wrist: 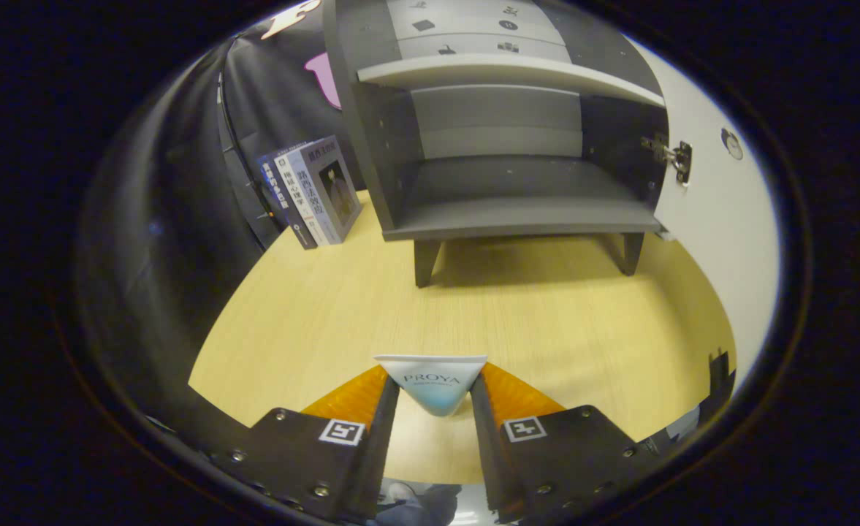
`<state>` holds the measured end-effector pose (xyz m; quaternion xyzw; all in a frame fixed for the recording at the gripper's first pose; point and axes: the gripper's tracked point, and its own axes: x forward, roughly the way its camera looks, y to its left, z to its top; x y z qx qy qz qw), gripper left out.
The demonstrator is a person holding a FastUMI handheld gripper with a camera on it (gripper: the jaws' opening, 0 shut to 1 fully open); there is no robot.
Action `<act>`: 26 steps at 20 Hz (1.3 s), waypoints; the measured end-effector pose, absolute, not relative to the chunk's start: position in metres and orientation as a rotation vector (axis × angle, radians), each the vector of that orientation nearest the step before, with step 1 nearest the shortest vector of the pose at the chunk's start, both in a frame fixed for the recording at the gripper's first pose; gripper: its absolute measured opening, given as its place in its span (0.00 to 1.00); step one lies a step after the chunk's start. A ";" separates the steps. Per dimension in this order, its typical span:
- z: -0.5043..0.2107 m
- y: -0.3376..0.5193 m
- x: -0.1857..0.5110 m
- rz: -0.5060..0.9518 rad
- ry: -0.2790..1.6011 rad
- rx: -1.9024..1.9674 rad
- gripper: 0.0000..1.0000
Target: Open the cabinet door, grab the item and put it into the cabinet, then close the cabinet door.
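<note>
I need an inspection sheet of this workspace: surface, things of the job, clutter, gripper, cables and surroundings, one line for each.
Surface: light wooden table, bare ahead of the fingers.
Job's things: dark grey cabinet standing on the table, its white door swung open to the right, lower shelf bare; white and blue tube held between the fingers.
Clutter: books standing upright left of the cabinet.
Gripper: gripper shut on the tube, both orange fingers pressing its sides.
Cables: a thin black cable running down the booth's wall.
Surroundings: black cloth wall behind the books.
</note>
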<state>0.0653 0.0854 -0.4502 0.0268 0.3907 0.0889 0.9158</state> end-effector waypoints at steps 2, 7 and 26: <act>-0.407 0.077 0.077 0.187 0.744 0.043 0.55; -0.274 0.059 0.121 0.192 0.523 0.030 0.55; -0.190 0.022 0.345 0.108 0.240 0.011 0.54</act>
